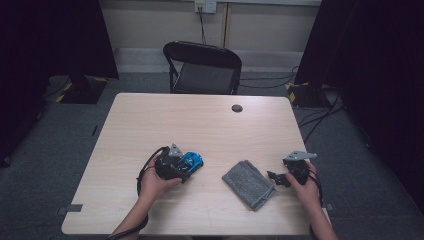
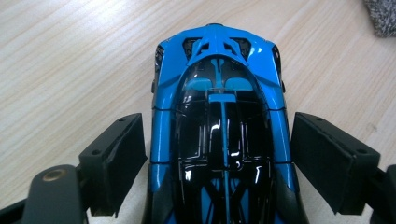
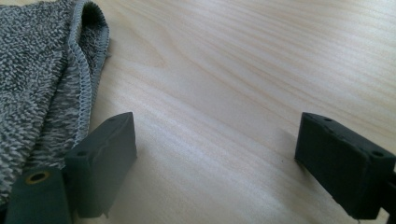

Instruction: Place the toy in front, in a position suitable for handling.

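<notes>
Left tongs [image 1: 184,167] sit at the near-left of the pale wooden desk [image 1: 210,120] seen from above, around a glossy blue-and-black toy sports car [image 1: 191,161]; right tongs [image 1: 274,177] rest just beside a folded grey terry cloth [image 1: 248,183].

Along the left tongs [image 2: 219,163], the jaws flank the car [image 2: 219,126] with gaps either side: released, nothing gripped yet. Its shiny shell shows reflections on a dark canopy.

Along the right tongs [image 3: 215,163], the jaws stand wide apart over bare wood, the cloth [image 3: 37,84] touching one. I'd judge the work barely begun.
</notes>
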Demonstrator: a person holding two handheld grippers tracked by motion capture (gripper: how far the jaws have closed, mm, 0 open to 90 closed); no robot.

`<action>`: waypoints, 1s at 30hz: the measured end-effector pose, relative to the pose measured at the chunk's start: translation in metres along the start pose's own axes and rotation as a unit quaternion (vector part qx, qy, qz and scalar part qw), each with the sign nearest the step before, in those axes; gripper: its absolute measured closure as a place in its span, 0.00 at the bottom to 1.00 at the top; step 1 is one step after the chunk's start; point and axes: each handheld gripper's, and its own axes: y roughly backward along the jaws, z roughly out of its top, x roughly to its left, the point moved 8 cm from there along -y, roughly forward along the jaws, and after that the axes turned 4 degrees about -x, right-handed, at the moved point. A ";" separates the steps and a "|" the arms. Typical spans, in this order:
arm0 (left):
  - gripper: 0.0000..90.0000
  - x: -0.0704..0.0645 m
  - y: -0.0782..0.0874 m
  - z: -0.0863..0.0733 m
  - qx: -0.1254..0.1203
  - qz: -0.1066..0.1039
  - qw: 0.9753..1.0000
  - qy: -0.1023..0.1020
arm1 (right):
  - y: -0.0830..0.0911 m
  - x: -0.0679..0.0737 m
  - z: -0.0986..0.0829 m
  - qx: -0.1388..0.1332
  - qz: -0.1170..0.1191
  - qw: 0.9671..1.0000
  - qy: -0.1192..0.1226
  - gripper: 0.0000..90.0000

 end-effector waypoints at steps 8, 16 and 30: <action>0.25 0.000 -0.003 -0.003 0.005 0.002 1.000 -0.003 | 0.000 0.000 0.000 0.000 0.000 1.000 0.000 0.13; 0.25 0.001 -0.005 -0.003 0.004 0.000 1.000 0.004 | 0.000 0.000 0.000 0.000 0.000 1.000 0.000 0.13; 0.29 0.000 -0.004 -0.003 0.003 -0.002 1.000 0.003 | 0.000 0.000 0.000 0.000 0.000 1.000 0.000 0.13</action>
